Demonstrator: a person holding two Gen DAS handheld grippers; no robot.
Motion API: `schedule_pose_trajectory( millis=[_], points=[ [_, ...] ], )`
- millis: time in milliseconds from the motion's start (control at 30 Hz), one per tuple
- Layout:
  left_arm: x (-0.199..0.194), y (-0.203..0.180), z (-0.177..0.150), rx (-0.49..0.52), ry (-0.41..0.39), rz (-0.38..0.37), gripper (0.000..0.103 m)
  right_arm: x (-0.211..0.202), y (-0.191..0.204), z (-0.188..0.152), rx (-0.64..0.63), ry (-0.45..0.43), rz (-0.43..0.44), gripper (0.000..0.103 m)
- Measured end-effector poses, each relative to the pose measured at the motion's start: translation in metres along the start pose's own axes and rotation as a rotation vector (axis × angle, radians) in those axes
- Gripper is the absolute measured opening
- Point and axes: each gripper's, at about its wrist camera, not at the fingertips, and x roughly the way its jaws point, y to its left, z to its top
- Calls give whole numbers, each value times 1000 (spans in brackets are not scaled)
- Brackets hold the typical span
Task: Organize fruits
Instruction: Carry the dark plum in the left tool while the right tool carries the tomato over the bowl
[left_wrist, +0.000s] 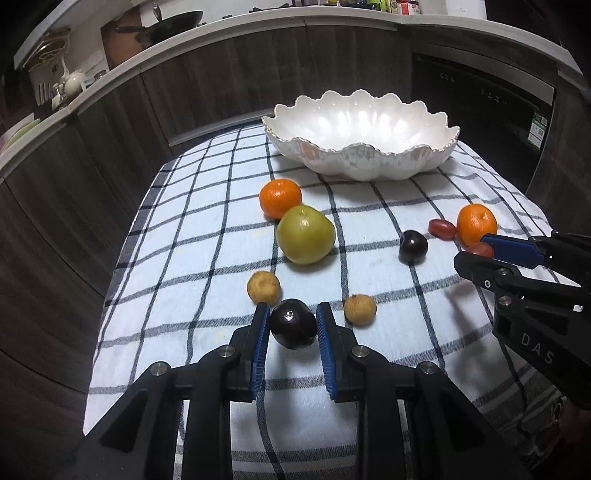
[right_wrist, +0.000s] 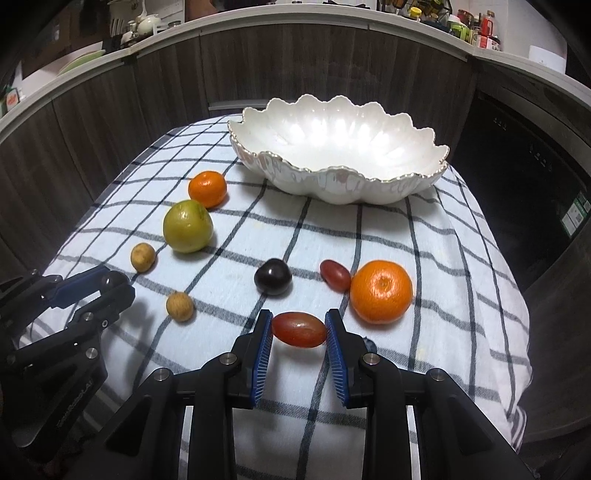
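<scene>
A white scalloped bowl (left_wrist: 360, 142) (right_wrist: 338, 155) stands empty at the far end of the checked cloth (left_wrist: 207, 229) (right_wrist: 424, 254). My left gripper (left_wrist: 291, 325) is shut on a dark plum (left_wrist: 293, 324), held just above the cloth; it also shows in the right wrist view (right_wrist: 110, 284). My right gripper (right_wrist: 299, 328) is shut on a red grape tomato (right_wrist: 299, 329); it also shows in the left wrist view (left_wrist: 476, 251). On the cloth lie two oranges (right_wrist: 381, 291) (right_wrist: 207, 188), a green apple (right_wrist: 187, 226), a second dark plum (right_wrist: 272, 281), a second red tomato (right_wrist: 335, 275) and two small brown fruits (right_wrist: 143, 256) (right_wrist: 180, 305).
Dark wood cabinets (left_wrist: 110, 147) with a white counter curve round the back and left. A dark appliance front (right_wrist: 524, 162) stands at the right. The cloth drops off at its left and right edges.
</scene>
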Motion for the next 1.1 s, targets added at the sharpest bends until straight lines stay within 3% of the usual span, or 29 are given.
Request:
schedule_pose_trajectory(
  millis=[733,1100],
  points=[
    [-30,3,34,-4,-85,5,26,-28,-13,29,17,-102,-15,31],
    [-33,1,64,-27,-111,-29,26,-39,-26,54,38,-149,-17,31]
  ],
)
